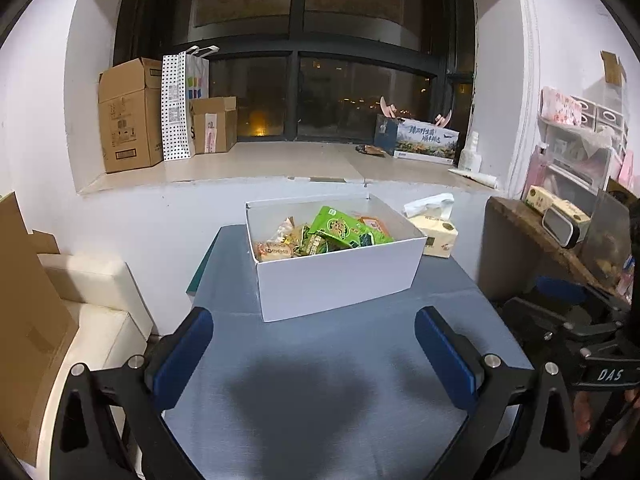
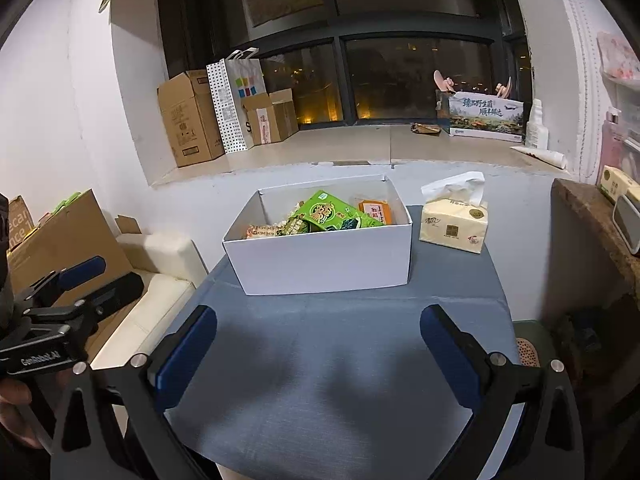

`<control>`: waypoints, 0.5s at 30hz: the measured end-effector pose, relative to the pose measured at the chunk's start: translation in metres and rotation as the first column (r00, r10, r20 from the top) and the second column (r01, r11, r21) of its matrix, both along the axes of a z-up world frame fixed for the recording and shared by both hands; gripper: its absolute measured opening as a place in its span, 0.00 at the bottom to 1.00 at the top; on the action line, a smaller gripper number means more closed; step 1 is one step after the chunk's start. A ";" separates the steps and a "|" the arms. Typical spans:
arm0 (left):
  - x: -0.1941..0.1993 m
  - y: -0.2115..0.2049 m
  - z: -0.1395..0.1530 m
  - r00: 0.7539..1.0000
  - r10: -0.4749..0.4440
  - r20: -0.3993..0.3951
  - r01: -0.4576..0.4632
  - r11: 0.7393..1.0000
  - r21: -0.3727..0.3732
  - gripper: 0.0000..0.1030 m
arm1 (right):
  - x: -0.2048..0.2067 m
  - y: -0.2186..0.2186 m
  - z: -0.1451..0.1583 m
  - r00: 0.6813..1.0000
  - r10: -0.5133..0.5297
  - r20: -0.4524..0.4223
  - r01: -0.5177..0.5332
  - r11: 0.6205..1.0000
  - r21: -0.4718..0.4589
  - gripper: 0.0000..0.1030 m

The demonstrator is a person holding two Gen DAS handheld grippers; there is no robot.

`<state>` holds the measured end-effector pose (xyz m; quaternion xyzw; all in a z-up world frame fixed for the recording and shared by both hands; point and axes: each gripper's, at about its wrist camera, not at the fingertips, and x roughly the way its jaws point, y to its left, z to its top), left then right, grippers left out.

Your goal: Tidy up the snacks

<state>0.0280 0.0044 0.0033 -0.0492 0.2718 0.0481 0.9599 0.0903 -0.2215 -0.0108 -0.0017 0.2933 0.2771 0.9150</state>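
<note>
**While both claws stand released: snack box and table contents**

Item 1, white box (image 1: 332, 276): open-topped, rectangular, standing on the blue-grey table (image 1: 320, 380) toward its far edge. It lies ahead of the left gripper (image 1: 312, 352), well apart from the blue fingertips (image 1: 188, 344), roughly centred between them. From the right wrist view the same box (image 2: 324, 264) lies ahead of the right gripper (image 2: 318, 348), likewise apart and untouched.

Item 2, snacks inside the box: a green packet (image 2: 326, 210) lies tilted on top near the middle; an orange packet (image 2: 376, 212) sits toward the far right corner; a pale wrapped biscuit pack (image 1: 274, 250) lies against the near left wall. Smaller green wrappers are heaped between these; their count cannot be told.

Item 3, tissue pack (image 2: 454, 222): yellow, with a white sheet pulled up, standing on the table just beside the box's right wall.

Item 4, left gripper: fingers spread wide, nothing between them, bare tabletop beneath. It also shows at the left edge of the right wrist view (image 2: 78, 276), held off the table's left side.

Item 5, right gripper: fingers spread wide, nothing held, positioned over the near half of the table.

Item 6, windowsill (image 1: 280, 162) behind: cardboard cartons (image 1: 130, 116), a dotted paper bag (image 1: 176, 108) and a printed gift box (image 1: 426, 140)
</note>
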 end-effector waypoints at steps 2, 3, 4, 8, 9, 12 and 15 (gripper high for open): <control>0.000 0.000 -0.001 1.000 -0.003 -0.004 0.003 1.000 -0.003 1.00 | -0.001 -0.001 0.000 1.000 -0.005 -0.001 0.005 1.000 0.001 1.00; 0.001 -0.001 -0.001 1.000 -0.005 -0.005 0.005 1.000 -0.002 1.00 | -0.001 -0.002 0.000 1.000 -0.006 -0.001 0.006 1.000 0.000 1.00; 0.001 -0.001 -0.001 1.000 -0.007 -0.006 0.007 1.000 0.001 1.00 | -0.001 -0.002 0.000 1.000 -0.006 -0.001 0.006 1.000 0.001 1.00; 0.001 -0.003 -0.001 1.000 -0.011 -0.009 0.011 1.000 0.001 1.00 | -0.001 -0.002 0.000 1.000 -0.006 -0.001 0.006 1.000 -0.002 1.00; 0.001 -0.003 -0.001 1.000 -0.007 -0.009 0.007 1.000 0.003 1.00 | -0.001 -0.002 0.000 1.000 -0.005 -0.001 0.005 1.000 -0.002 1.00; 0.001 -0.003 0.000 1.000 -0.011 -0.006 0.011 1.000 0.000 1.00 | -0.003 -0.001 0.001 1.000 -0.001 0.001 0.001 1.000 -0.003 1.00; 0.000 -0.004 0.000 1.000 -0.012 -0.004 0.012 1.000 0.001 1.00 | -0.004 -0.001 0.001 1.000 0.000 0.002 0.000 1.000 -0.003 1.00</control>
